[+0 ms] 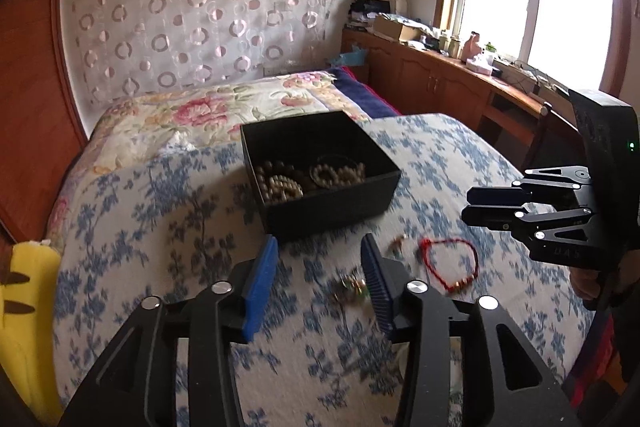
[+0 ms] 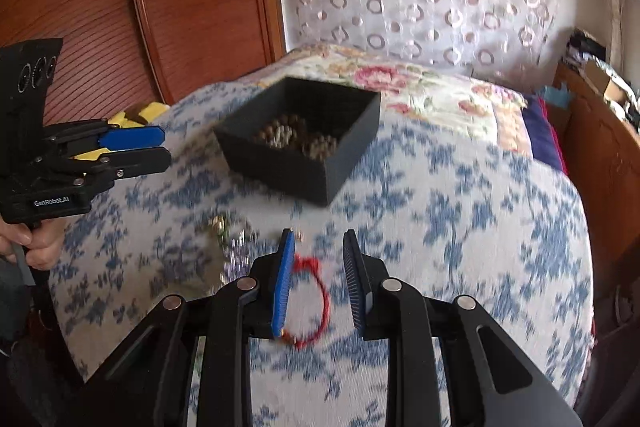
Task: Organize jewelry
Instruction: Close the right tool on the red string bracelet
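Note:
A black open box (image 1: 320,171) (image 2: 298,143) holding several beaded bracelets (image 1: 308,177) sits on a blue-flowered cloth. A red string bracelet (image 1: 452,263) (image 2: 316,301) lies on the cloth in front of the box. My right gripper (image 2: 318,247) is open and hovers just over the red bracelet, which lies between its fingers; it also shows in the left wrist view (image 1: 476,205). My left gripper (image 1: 320,251) is open and empty, above the cloth in front of the box, and shows at the left of the right wrist view (image 2: 164,147). A small blurred metal piece of jewelry (image 1: 352,285) (image 2: 224,227) lies left of the red bracelet.
The cloth (image 1: 200,227) covers a rounded surface beside a floral bedspread (image 1: 208,111). A yellow object (image 1: 24,303) lies at the left edge. A wooden cabinet (image 1: 440,79) with clutter runs under the window at right. A wooden headboard (image 2: 192,7) stands behind.

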